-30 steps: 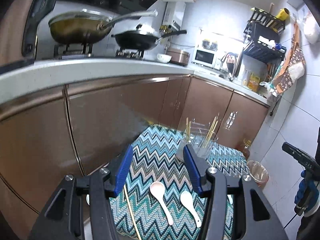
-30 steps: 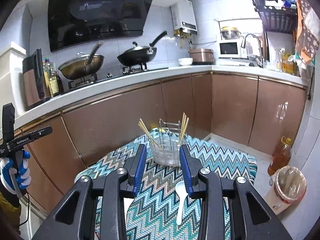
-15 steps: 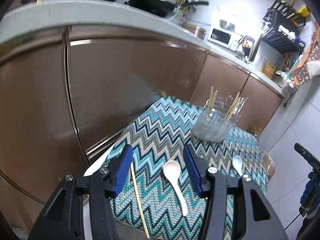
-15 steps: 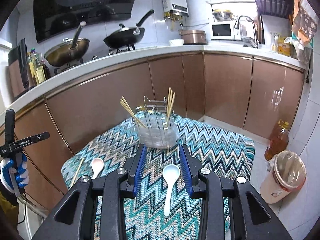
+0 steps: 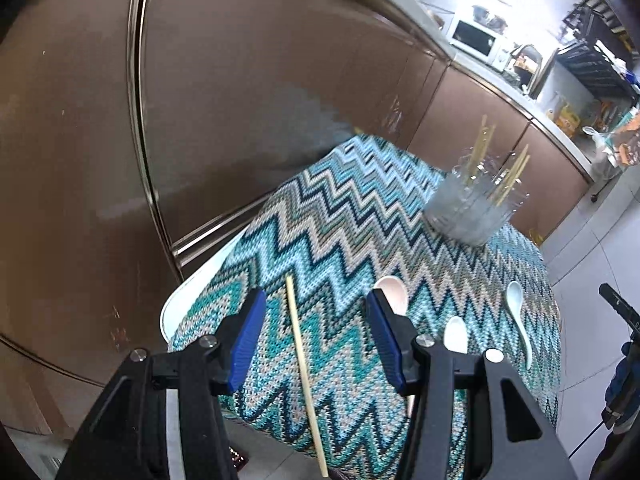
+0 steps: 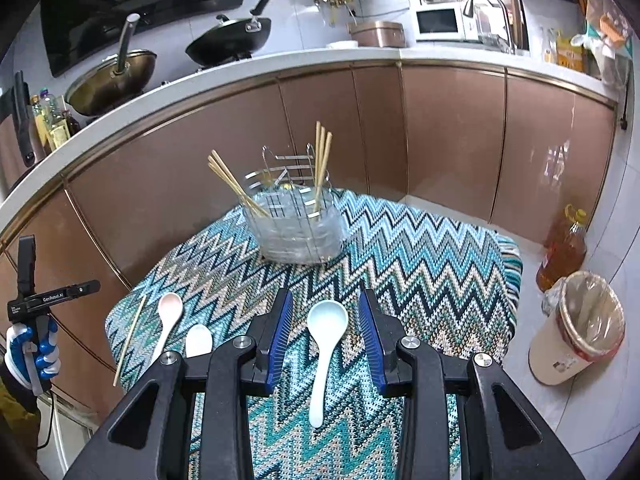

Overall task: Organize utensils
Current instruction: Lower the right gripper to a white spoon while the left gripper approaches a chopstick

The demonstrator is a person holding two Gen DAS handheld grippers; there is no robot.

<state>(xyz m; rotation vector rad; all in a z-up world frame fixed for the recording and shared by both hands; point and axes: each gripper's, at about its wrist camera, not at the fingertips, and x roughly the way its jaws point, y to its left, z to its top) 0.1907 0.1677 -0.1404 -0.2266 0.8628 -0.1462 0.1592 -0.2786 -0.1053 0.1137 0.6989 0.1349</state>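
A small table under a zigzag cloth (image 6: 420,264) holds a wire utensil holder (image 6: 294,220) with several chopsticks in it; it also shows in the left wrist view (image 5: 472,208). My left gripper (image 5: 316,320) is open above a loose chopstick (image 5: 304,368) that lies between its fingers. A pink spoon (image 5: 394,288) lies by its right finger. My right gripper (image 6: 325,320) is open over a pale blue spoon (image 6: 324,344), which lies between its fingers. A pink spoon (image 6: 168,316), a white spoon (image 6: 199,340) and the chopstick (image 6: 129,340) lie to the left.
Brown cabinets (image 6: 448,136) stand close behind the table. A waste bin (image 6: 576,328) and an oil bottle (image 6: 564,248) stand on the floor at the right. Pans (image 6: 228,40) sit on the stove.
Both grippers have come down and closer to the table. The left one now has the chopstick between its fingers, the right one the blue spoon.
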